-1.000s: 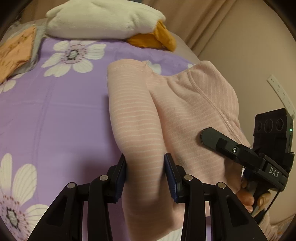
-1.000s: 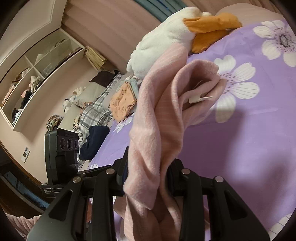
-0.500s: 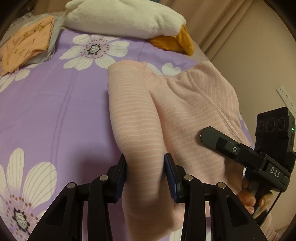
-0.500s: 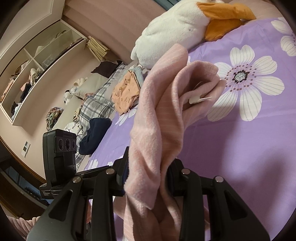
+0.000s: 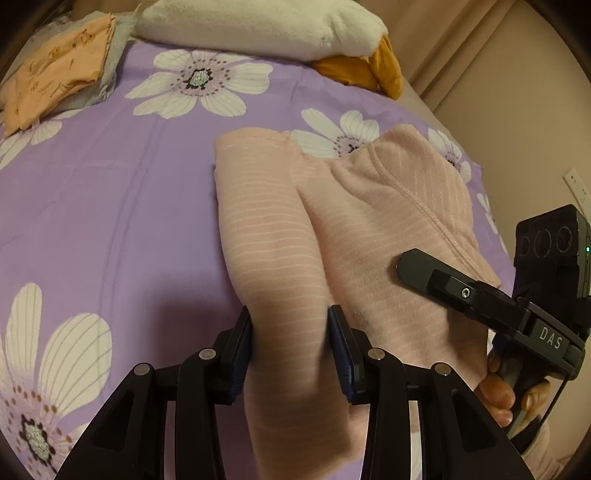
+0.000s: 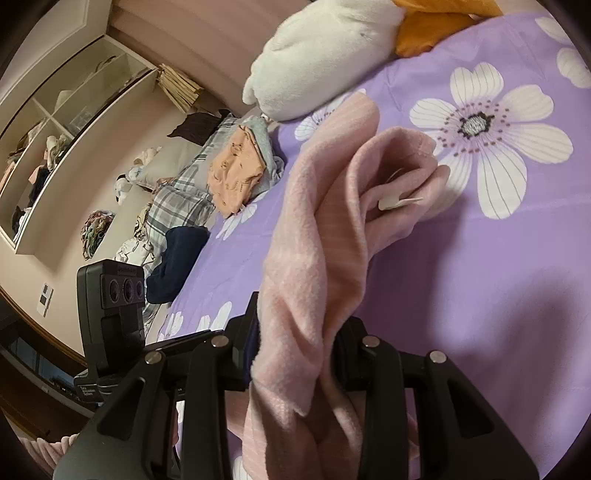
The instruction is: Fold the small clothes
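L gripper (image 5: 291,343) clamped on a bunched fold of the pink striped garment (image 5: 266,236); R gripper (image 6: 295,350) likewise shut on a twisted bunch of it; cloth hangs between the two over the purple floral bedspread (image 5: 110,192); far edge looks to touch the sheet, hard to tell; wide bare sheet to the left; white plush (image 5: 258,26) & folded orange cloth (image 5: 59,70) well apart at the far edge; garment's lower end cut off by frame; R view alone shows a white tag (image 6: 397,202) & shelves (image 6: 55,122); L view alone shows fingers (image 5: 498,397) on R handle.
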The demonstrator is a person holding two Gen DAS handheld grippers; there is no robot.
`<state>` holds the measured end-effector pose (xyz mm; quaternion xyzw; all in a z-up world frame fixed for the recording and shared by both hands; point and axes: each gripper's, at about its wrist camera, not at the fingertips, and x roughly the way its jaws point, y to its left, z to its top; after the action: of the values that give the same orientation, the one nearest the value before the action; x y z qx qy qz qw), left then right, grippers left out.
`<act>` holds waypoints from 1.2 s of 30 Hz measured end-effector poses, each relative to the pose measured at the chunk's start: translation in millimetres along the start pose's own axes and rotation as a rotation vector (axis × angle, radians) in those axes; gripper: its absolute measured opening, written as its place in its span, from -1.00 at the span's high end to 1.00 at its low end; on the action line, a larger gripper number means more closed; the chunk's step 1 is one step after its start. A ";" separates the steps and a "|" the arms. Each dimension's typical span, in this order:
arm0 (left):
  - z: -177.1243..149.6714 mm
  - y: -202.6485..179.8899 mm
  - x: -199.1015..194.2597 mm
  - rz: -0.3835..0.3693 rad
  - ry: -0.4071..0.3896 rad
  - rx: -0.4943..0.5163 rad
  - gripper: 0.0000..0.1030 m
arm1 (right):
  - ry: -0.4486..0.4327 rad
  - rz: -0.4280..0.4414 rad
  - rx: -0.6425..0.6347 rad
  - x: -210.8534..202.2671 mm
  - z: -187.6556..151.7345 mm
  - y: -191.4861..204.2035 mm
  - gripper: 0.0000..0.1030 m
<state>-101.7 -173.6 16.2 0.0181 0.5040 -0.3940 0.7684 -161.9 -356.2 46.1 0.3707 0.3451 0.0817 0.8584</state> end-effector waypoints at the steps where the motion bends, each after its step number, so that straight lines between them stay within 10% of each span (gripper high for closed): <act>1: -0.3 0.1 1.1 0.001 0.003 0.000 0.25 | 0.002 -0.003 0.002 0.7 -0.8 -1.0 0.35; 36: -6.8 2.1 10.3 0.032 0.027 0.003 0.25 | 0.058 -0.230 0.094 -7.0 -18.3 -42.6 0.10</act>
<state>-103.7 -175.3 3.9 0.0328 0.5135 -0.3822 0.7676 -184.0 -378.7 11.4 0.3660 0.4134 -0.0227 0.8334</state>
